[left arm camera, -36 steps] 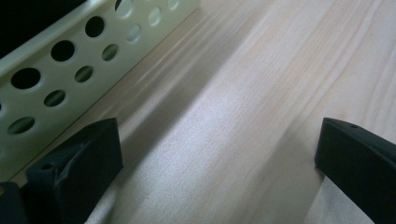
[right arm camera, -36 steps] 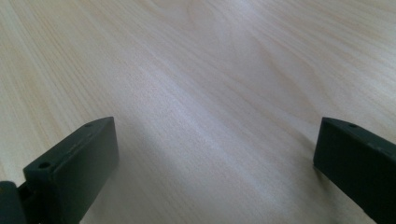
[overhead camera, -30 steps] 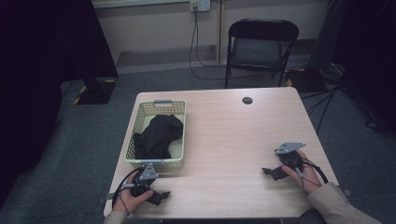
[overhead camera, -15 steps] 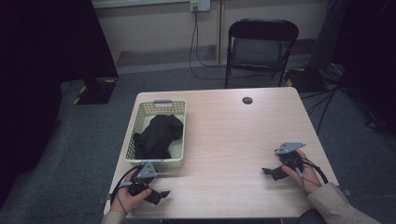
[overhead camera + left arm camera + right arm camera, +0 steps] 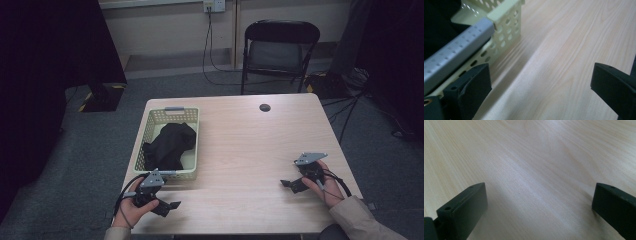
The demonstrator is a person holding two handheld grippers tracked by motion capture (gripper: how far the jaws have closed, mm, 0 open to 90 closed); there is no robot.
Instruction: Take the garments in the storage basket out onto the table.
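Tabletop (image 5: 250,145), light wood grain, seen from above the person's side. Both forearms enter from the near edge.

Left hand (image 5: 131,210) sits low at the near left corner, fingers wrapped around the left tool (image 5: 167,206). Tool angled toward the right, across the tabletop, jaws spread wide, nothing between them. Its grey plate sits just in front of the basket's near wall. In the left gripper view the two black jaws stand far apart with bare wood between; the basket (image 5: 506,27) lies just beside the left-hand jaw, its grey handle (image 5: 454,55) crossing above that jaw. Whether the jaw touches the basket wall: hard to tell from this angle.

Right hand (image 5: 322,185) rests near the right edge, sleeve (image 5: 365,222) beige, wrist bent inward. Right tool (image 5: 290,184) points left toward the middle of the tabletop, jaws wide open and empty. In the right gripper view both jaws hang low over plain wood, well apart, gripping nothing.

Pale yellow perforated basket (image 5: 145,135) stands on the left half of the tabletop, long axis running away from the person. Black cloth (image 5: 170,145) bundled inside it, filling most of the middle.

Small dark round object (image 5: 265,107) near the far edge, too small to identify.

Beyond the tabletop: a black folding chair (image 5: 280,50) on grey carpet, cables trailing down from a wall socket (image 5: 210,6).
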